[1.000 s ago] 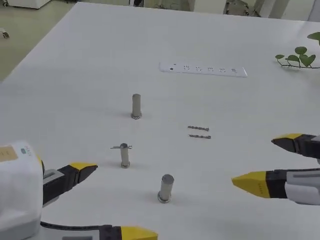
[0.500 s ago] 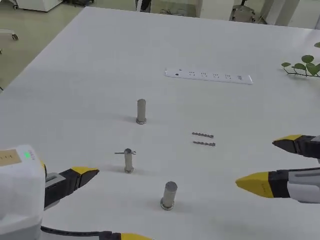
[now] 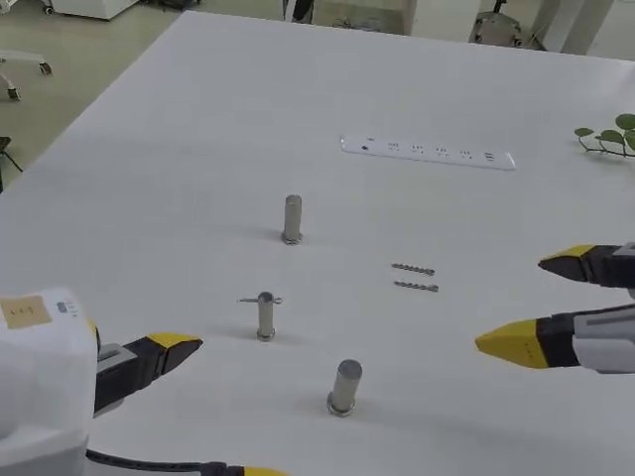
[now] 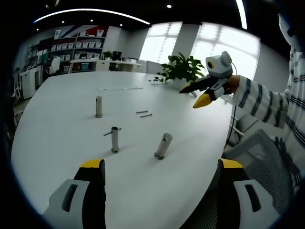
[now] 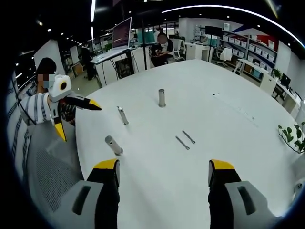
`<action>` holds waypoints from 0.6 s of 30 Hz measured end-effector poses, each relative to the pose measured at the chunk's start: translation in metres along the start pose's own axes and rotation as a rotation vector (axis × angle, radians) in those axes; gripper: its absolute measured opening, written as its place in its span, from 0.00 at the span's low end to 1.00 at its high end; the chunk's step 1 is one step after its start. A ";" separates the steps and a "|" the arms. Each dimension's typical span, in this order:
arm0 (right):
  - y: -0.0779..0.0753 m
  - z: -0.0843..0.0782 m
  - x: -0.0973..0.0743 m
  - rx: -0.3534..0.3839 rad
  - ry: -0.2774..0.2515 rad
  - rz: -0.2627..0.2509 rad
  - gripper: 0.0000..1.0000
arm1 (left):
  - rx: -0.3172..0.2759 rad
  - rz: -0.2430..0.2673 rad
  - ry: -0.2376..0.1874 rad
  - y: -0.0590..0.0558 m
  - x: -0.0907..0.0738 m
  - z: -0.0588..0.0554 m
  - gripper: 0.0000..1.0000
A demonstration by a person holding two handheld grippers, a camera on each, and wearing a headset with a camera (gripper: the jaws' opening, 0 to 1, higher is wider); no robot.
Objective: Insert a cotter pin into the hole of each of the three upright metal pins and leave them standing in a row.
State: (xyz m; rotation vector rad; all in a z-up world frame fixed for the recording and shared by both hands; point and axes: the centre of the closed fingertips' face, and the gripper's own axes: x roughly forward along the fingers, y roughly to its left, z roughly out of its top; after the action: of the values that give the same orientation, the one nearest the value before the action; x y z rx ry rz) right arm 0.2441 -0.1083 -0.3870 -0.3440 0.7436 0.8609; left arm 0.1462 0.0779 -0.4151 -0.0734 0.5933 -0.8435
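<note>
One white table (image 3: 198,119) bore it all: left gripper (image 3: 223,409) and right gripper (image 3: 509,302) hung open and empty beside three upright metal pins (image 3: 292,218), only the middle pin (image 3: 265,315) fitted. Two loose cotter pins (image 3: 413,269) lay near the right gripper, which would best pinch one at its end, leaving the tip free to thread.

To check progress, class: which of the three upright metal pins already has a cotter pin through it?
The middle pin: a cotter pin crosses its top. The far pin and the near pin have bare tops.
</note>
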 end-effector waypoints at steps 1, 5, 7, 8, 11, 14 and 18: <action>-0.001 0.001 0.001 -0.007 0.004 0.003 0.74 | -0.001 0.001 0.000 0.000 0.000 0.000 0.97; -0.002 0.001 0.005 -0.050 0.039 0.010 0.74 | 0.002 -0.002 0.003 0.000 -0.001 -0.001 0.96; -0.003 0.002 0.007 -0.061 0.052 0.016 0.73 | 0.003 -0.002 0.006 0.001 -0.001 -0.001 0.96; -0.004 0.003 0.008 -0.065 0.054 0.017 0.72 | 0.004 -0.003 0.007 0.001 -0.001 -0.001 0.96; -0.005 0.006 0.011 -0.079 0.058 0.021 0.71 | 0.003 -0.001 0.003 0.002 -0.002 -0.001 0.96; -0.005 0.010 0.015 -0.099 0.060 0.027 0.70 | 0.001 0.000 0.003 0.002 -0.002 0.000 0.96; -0.005 0.011 0.020 -0.120 0.071 0.034 0.70 | 0.001 0.000 0.003 0.002 -0.002 -0.001 0.95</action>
State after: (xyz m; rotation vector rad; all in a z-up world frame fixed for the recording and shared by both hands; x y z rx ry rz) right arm 0.2617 -0.0943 -0.3936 -0.4720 0.7671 0.9313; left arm 0.1459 0.0806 -0.4150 -0.0714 0.5957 -0.8439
